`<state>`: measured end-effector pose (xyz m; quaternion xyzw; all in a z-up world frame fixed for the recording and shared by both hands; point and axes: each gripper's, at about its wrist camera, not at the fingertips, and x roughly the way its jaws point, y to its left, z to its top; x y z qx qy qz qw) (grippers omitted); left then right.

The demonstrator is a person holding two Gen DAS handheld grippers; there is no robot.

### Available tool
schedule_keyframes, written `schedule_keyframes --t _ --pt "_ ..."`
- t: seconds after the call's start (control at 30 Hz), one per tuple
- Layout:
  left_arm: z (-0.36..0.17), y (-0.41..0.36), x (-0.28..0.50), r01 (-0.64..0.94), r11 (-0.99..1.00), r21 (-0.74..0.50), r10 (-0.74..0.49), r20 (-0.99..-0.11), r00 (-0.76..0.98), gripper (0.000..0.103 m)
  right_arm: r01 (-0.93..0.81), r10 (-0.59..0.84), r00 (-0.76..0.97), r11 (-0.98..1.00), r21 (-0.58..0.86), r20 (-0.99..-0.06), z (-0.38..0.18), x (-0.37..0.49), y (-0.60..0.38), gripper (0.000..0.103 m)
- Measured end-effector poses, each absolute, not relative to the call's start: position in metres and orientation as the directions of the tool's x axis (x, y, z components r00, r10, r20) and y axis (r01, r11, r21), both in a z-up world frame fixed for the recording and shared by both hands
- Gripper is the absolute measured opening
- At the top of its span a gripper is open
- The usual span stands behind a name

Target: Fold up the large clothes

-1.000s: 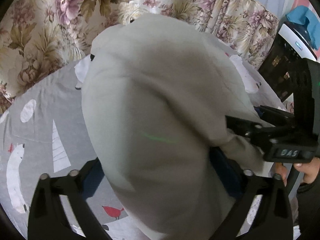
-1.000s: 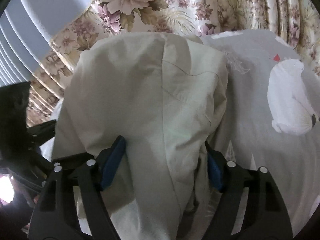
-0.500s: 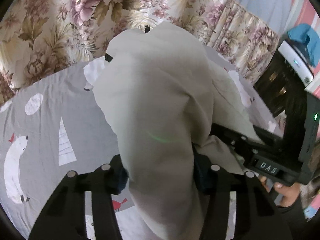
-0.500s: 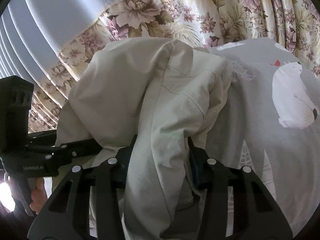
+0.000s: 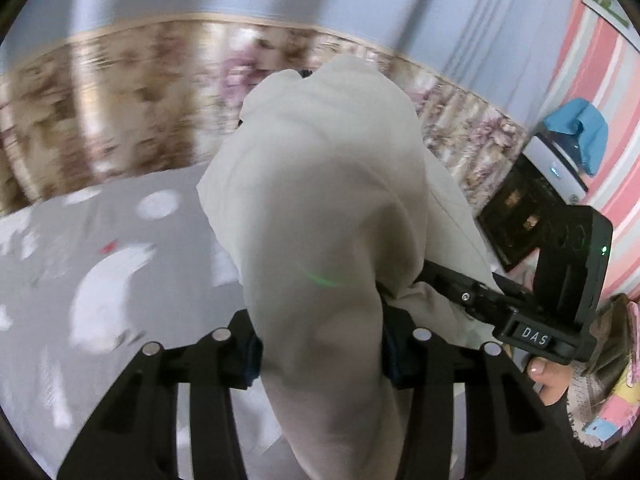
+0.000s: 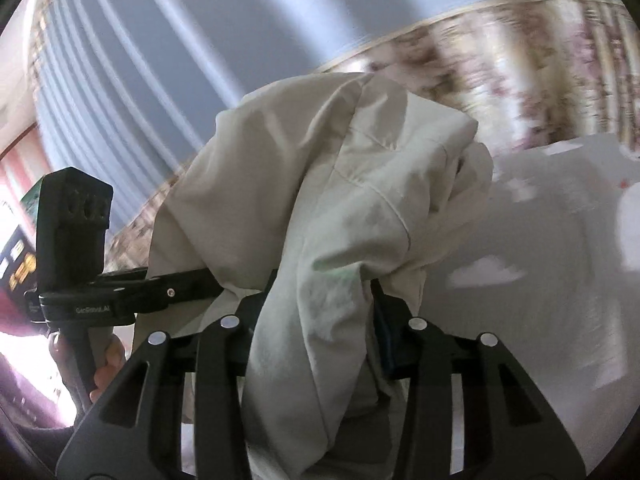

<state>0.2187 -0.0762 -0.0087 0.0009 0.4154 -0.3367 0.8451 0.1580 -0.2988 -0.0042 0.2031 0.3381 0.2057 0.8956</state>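
Observation:
A cream garment (image 5: 328, 184) hangs bunched and lifted above the bed. My left gripper (image 5: 320, 356) has a thick fold of it between its blue pads, with the jaws closing on the cloth. My right gripper (image 6: 316, 332) pinches another bunch of the same garment (image 6: 360, 184), and its jaws are closing too. In the left wrist view the right gripper's body (image 5: 520, 312) reaches into the cloth from the right, tips hidden. In the right wrist view the left gripper's body (image 6: 120, 292) comes in from the left. The two grips are close together.
A grey bed sheet (image 5: 100, 240) printed with white bears lies below, also seen as the sheet (image 6: 560, 260) on the right. A floral curtain (image 5: 120, 92) and a blue wall stand behind. A black appliance (image 5: 520, 208) stands far right. A person's hand (image 5: 548, 380) grips the handle.
Both grippers went from wide around the garment to pinching it, then rose with it. The views tipped up, so the blue wall now shows and the cloth hangs higher off the bed.

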Motion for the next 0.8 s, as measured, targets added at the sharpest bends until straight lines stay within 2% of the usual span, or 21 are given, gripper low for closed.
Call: schedule_keyframes --t 0.13,0.23,0.33,0.37,0.43,0.5,0.6,0.7,0.8 --pt "-0.045 -0.018 0.209 0.514 0.825 -0.233 -0.486 -0.758 0.436 0.049 -0.263 0.514 0.625 0.847 0.461 -0.587 -0.024 0.16 -0.239 0.041" --pt "-0.097 0.004 0.216 0.485 0.846 -0.222 -0.433 -0.818 0.38 0.052 -0.287 0.421 0.6 0.907 0.308 -0.68 -0.055 0.164 -0.196 0.042" --pt "-0.12 0.014 0.211 0.491 0.841 -0.226 -0.445 -0.806 0.391 0.061 -0.264 0.399 0.581 0.917 0.299 -0.709 -0.078 0.164 -0.193 0.044" --pt "-0.12 0.011 0.206 0.495 0.847 -0.194 -0.423 -0.81 0.407 0.063 -0.257 0.395 0.58 0.918 0.301 -0.712 -0.079 0.162 -0.196 0.044" --pt "-0.119 -0.003 0.196 0.518 0.848 -0.114 -0.379 -0.813 0.442 0.075 -0.242 0.371 0.584 0.929 0.281 -0.722 -0.079 0.157 -0.205 0.044" --pt "-0.122 -0.015 0.186 0.539 0.84 -0.062 -0.357 -0.811 0.463 0.08 -0.228 0.335 0.589 0.942 0.246 -0.736 -0.083 0.149 -0.213 0.044" --pt "-0.132 -0.022 0.19 0.544 0.835 -0.085 -0.375 -0.811 0.449 0.089 -0.207 0.321 0.588 0.947 0.246 -0.742 -0.094 0.138 -0.225 0.045" --pt "-0.144 -0.01 0.204 0.52 0.839 -0.16 -0.414 -0.809 0.418 0.099 -0.22 0.307 0.585 0.951 0.217 -0.751 -0.096 0.146 -0.223 0.047" --pt "-0.145 0.0 0.208 0.502 0.837 -0.218 -0.443 -0.808 0.388 0.099 -0.222 0.314 0.57 0.949 0.225 -0.759 -0.098 0.152 -0.225 0.052"
